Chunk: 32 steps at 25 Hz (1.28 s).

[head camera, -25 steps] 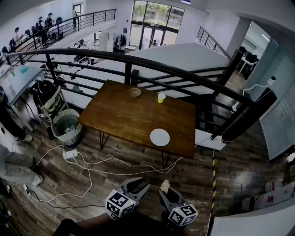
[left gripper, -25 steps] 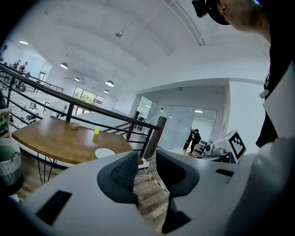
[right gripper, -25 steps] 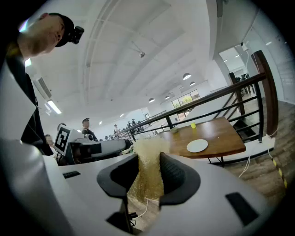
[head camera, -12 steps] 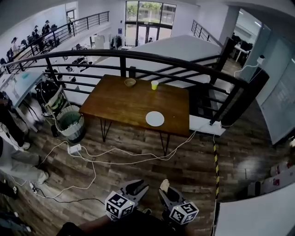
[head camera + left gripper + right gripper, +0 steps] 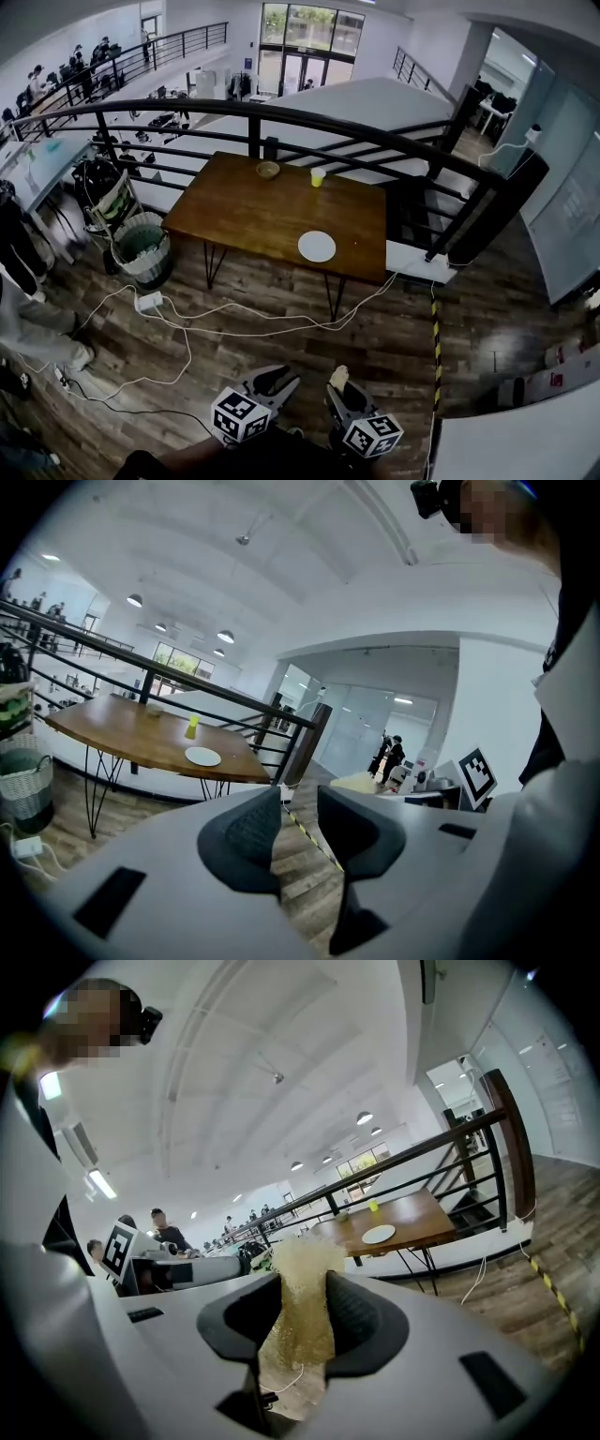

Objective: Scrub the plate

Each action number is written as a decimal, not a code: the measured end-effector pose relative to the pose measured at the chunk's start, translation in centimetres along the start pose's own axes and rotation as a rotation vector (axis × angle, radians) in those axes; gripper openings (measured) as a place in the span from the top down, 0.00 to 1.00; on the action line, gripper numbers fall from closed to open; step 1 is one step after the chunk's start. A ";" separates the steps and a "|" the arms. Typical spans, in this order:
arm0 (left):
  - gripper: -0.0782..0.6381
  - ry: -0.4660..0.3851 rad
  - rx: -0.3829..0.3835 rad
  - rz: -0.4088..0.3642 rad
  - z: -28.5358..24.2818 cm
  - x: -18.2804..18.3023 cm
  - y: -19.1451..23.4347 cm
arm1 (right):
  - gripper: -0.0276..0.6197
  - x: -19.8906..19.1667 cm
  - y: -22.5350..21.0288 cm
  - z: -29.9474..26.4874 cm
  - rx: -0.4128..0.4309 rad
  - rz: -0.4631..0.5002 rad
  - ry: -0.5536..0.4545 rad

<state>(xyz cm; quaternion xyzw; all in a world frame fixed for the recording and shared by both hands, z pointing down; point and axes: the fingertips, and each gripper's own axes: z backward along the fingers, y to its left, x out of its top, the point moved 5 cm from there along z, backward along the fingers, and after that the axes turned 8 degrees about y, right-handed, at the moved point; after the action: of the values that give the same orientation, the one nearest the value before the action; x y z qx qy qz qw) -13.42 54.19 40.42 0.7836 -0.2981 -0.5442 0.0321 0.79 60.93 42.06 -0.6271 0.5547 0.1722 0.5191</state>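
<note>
A bin [image 5: 141, 249] stands on the floor left of the brown counter [image 5: 234, 211]. On the counter sit a small bowl [image 5: 268, 170], a yellow cup [image 5: 318, 177] and the white plate [image 5: 317, 247], far from both grippers. Low down, the left gripper [image 5: 272, 382] has its jaws a little apart, with nothing between them. Beside it, the right gripper [image 5: 339, 389] squeezes a yellow sponge [image 5: 337, 376] in its jaws.

The left hand-held gripper [image 5: 298, 801] was held with its jaws apart and empty. The right hand-held gripper [image 5: 302, 1314] was clamped on a yellowish sponge [image 5: 302, 1255]. Both sat side by side, well apart from the desk [image 5: 242, 214].
</note>
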 end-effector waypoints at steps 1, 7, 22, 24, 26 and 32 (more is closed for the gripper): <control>0.71 0.003 -0.005 0.002 -0.2 0.5 0.8 | 0.72 0.3 -0.1 -1.0 -0.001 -0.017 0.007; 0.71 0.011 -0.034 0.006 -3.0 4.6 7.0 | 0.72 3.8 -1.7 -7.5 -0.021 -0.045 0.036; 0.71 0.051 -0.105 0.061 -9.0 10.7 19.3 | 0.72 10.1 -4.8 -19.3 -0.114 -0.076 0.103; 0.71 0.056 -0.113 0.079 -10.2 11.0 19.7 | 0.72 10.3 -5.7 -19.9 -0.121 -0.080 0.112; 0.71 0.059 -0.119 0.091 -11.4 11.5 20.0 | 0.72 10.7 -6.6 -20.5 -0.118 -0.085 0.121; 0.71 0.049 -0.061 0.094 -14.6 14.3 21.8 | 0.72 14.6 -10.2 -23.4 -0.059 -0.066 0.129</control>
<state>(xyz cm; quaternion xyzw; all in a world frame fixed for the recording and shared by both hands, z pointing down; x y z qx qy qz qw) -6.80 25.16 42.63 0.7804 -0.3173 -0.5314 0.0887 6.03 32.11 44.56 -0.6698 0.5605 0.1305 0.4692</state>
